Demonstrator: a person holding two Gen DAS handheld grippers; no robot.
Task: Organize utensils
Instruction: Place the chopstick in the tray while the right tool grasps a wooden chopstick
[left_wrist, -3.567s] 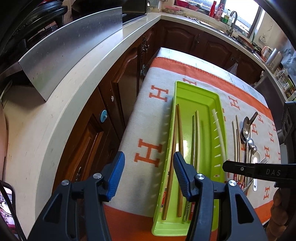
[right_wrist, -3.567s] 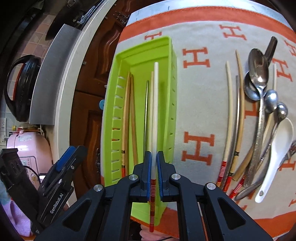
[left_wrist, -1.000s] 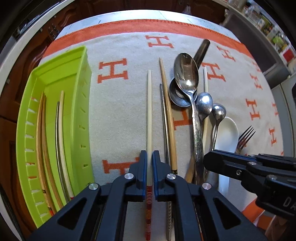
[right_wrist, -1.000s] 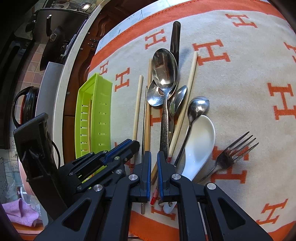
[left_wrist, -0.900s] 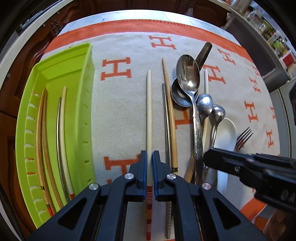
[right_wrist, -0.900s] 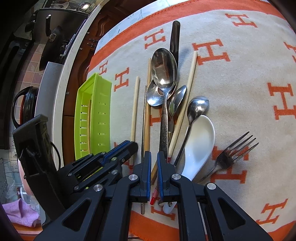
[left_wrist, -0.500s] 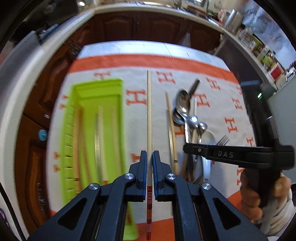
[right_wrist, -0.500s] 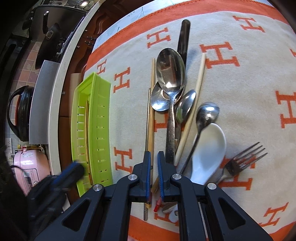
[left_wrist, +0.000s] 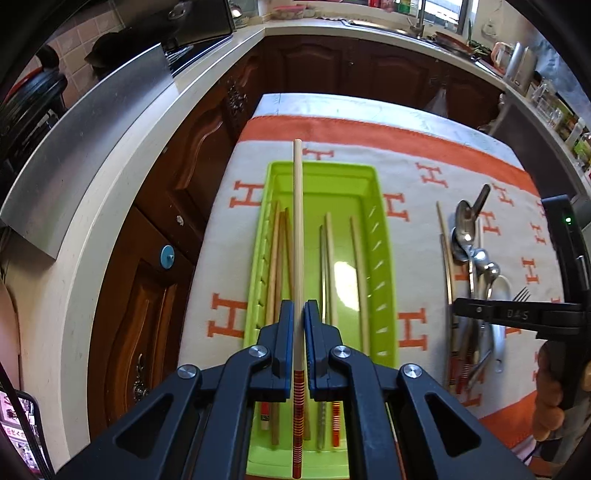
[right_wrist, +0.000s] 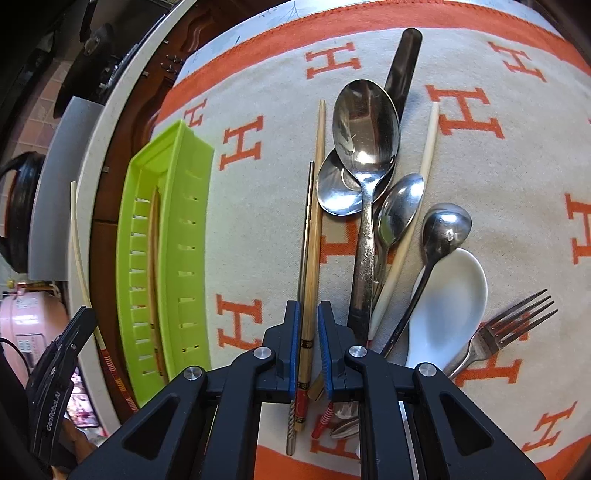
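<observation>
My left gripper (left_wrist: 299, 317) is shut on a cream chopstick (left_wrist: 297, 236) with a red-striped end, held lengthwise above the green tray (left_wrist: 384, 258), which holds several chopsticks. In the right wrist view the tray (right_wrist: 195, 206) lies at the left. My right gripper (right_wrist: 306, 325) is narrowly open around a bamboo chopstick (right_wrist: 314, 229) and a metal chopstick (right_wrist: 306, 236) that lie on the cloth. Its pads (right_wrist: 291, 332) are not pressed on them. Right of it lie several steel spoons (right_wrist: 365, 147), a cream chopstick (right_wrist: 406, 229), a white ceramic spoon (right_wrist: 447, 295) and a fork (right_wrist: 506, 332).
An orange-and-cream blanket (right_wrist: 480, 184) covers the table. A white counter (left_wrist: 110, 184) with a steel panel and dark wood cabinets runs along the left. The left gripper shows at the lower left of the right wrist view (right_wrist: 62, 369).
My left gripper lifted the cream chopstick off the cloth and carried it left, over the green tray. My right gripper shifted left along the pile, now straddling the bamboo and metal chopsticks.
</observation>
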